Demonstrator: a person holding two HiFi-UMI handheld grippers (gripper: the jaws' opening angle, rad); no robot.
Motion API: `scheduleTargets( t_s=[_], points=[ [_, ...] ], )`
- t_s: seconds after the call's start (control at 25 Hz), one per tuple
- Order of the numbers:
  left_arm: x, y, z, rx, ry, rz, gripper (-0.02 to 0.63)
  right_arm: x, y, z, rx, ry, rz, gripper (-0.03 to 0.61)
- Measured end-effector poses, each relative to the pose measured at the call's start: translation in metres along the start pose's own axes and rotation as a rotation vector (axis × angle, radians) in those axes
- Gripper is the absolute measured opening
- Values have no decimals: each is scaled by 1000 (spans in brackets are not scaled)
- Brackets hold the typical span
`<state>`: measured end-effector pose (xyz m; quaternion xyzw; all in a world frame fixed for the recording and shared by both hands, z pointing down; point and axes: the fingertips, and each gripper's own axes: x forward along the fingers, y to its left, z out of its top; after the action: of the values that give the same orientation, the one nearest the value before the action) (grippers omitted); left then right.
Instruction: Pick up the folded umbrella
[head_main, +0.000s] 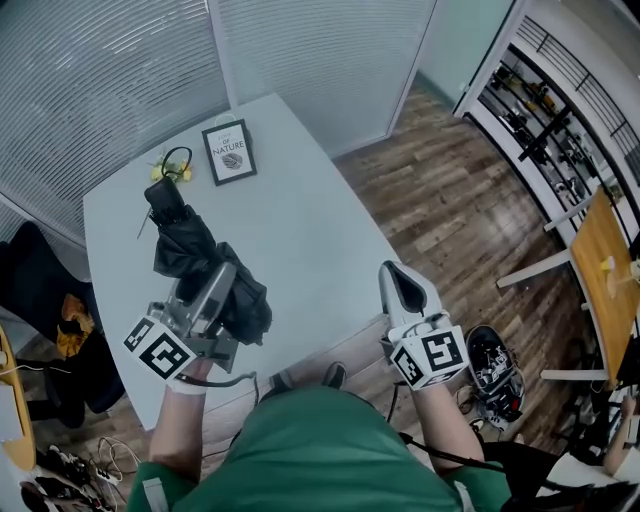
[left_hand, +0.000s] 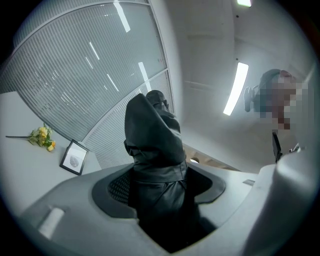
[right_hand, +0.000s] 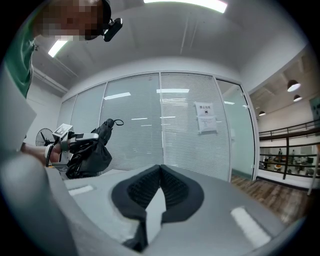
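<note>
The folded black umbrella (head_main: 195, 250) is clamped in my left gripper (head_main: 218, 290), which is shut on its bunched fabric over the pale table (head_main: 310, 230). Its handle end with the wrist loop points away from me. In the left gripper view the umbrella (left_hand: 152, 145) fills the gap between both pads of the left gripper (left_hand: 157, 187). My right gripper (head_main: 402, 280) hangs at the table's near right edge, shut and empty. From the right gripper view its own pads (right_hand: 142, 192) meet at the tips, and the umbrella (right_hand: 89, 157) shows off to the left, raised off the tabletop.
A framed print (head_main: 229, 151) and yellow flowers (head_main: 170, 172) lie at the table's far end. A dark chair (head_main: 40, 290) with clothes stands to the left. Wooden floor, a wooden tabletop (head_main: 610, 270) and shelving are at the right. Glass walls with blinds enclose the back.
</note>
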<state>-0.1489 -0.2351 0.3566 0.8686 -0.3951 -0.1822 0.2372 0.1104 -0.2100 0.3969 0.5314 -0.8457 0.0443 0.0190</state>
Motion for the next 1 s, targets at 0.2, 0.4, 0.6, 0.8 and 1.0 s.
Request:
scheduleTargets(
  t_s=[0.2,0.4,0.6,0.8,1.0],
  points=[
    [0,3,-2,-8,7,5,301,0,-1,-2,7,-2,-6,4],
    [0,2,-3,-11,9,1,302,-1,-4,-2,10,-6,-15,5],
    [-1,4,-4,-22,10,4,301,-1,-4,-2,12,-5,-17,5],
    [-1,5,-5,-23,12,7,301,-1,-5,-2,12,-3,-19,4],
    [-1,7,-8,-22,20,11,301,0,-5,-1,12,-4,-20,4]
  ],
)
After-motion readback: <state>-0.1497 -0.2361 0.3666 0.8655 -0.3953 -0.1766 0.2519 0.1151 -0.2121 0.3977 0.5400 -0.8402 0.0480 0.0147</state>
